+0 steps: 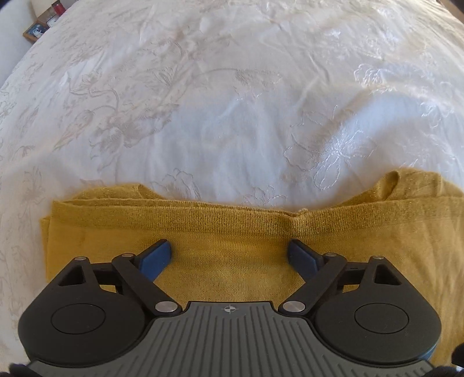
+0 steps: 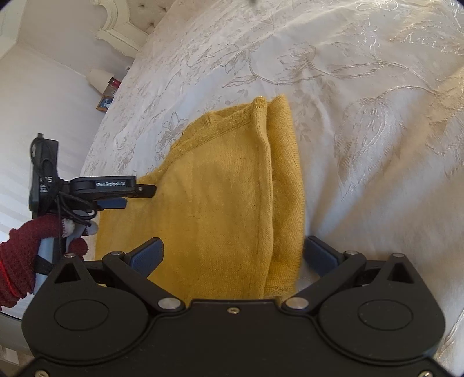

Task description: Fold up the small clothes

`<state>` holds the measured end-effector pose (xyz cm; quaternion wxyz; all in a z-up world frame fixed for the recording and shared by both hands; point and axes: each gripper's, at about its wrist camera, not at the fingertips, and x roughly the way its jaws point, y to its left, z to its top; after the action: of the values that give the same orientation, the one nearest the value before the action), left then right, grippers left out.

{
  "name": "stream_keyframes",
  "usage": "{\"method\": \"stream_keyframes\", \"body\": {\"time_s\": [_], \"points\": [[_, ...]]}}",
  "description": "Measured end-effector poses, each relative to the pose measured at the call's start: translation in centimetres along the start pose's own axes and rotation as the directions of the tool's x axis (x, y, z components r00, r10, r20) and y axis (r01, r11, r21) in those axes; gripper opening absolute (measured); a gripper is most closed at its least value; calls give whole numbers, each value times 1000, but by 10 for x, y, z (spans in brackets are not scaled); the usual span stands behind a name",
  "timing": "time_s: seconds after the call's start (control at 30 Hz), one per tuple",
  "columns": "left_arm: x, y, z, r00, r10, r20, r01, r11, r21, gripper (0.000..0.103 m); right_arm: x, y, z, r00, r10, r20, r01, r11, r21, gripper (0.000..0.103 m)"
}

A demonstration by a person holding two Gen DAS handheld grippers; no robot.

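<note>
A mustard-yellow knit garment lies folded flat on the white bedspread. My left gripper is open, its blue pads wide apart just above the garment's near part, holding nothing. In the right wrist view the garment runs away from me with a folded ridge along its right side. My right gripper is open over the garment's near end, its right finger off the cloth's edge over the bedspread. The left gripper shows from the side at the garment's left edge, held by a red-gloved hand.
The embroidered white bedspread spreads all around the garment. A bedside table with a red candle jar and a picture frame stands beyond the bed's far left corner. A cream headboard is at the back left.
</note>
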<state>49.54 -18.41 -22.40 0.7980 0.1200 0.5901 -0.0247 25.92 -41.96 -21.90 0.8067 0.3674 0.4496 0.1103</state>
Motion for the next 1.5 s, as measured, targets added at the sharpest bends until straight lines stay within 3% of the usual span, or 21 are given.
{"method": "stream_keyframes", "body": {"time_s": [0.2,0.3,0.5,0.67,0.83,0.9,0.93,1.07,1.23,1.5], "points": [[-23,15,-13,998,-50,28,52,996,-72,84,-4,-3,-2,1000,7,-10,-7,1000,-3,103],[-41,17,-45,997,-71,36,73,995,-62,84,-5,-4,-3,1000,9,-11,-9,1000,-6,103],[-49,21,-119,996,-88,-33,86,995,-53,84,-6,-3,-2,1000,5,-23,-4,1000,22,103],[-64,36,-155,993,-111,-36,105,986,-131,84,-4,6,-3,999,-28,-41,29,999,23,98],[-86,57,-177,994,-105,11,106,981,-162,83,-3,14,-5,994,-94,-48,95,995,19,47],[-94,68,-185,994,-101,33,105,981,-164,83,-6,16,-5,994,-103,-43,105,994,38,30],[-98,76,-190,994,-98,44,103,982,-160,83,-10,21,-5,994,-106,-31,108,993,48,28],[-112,103,-198,995,-56,88,69,986,-149,83,-18,59,-1,990,-141,-2,141,990,-15,26],[-109,149,-206,991,-89,103,108,976,-191,83,-14,126,2,990,-136,20,137,987,-79,25],[-102,221,-227,987,-120,111,145,954,-261,83,48,240,-1,996,-90,-29,83,976,-200,25]]}}
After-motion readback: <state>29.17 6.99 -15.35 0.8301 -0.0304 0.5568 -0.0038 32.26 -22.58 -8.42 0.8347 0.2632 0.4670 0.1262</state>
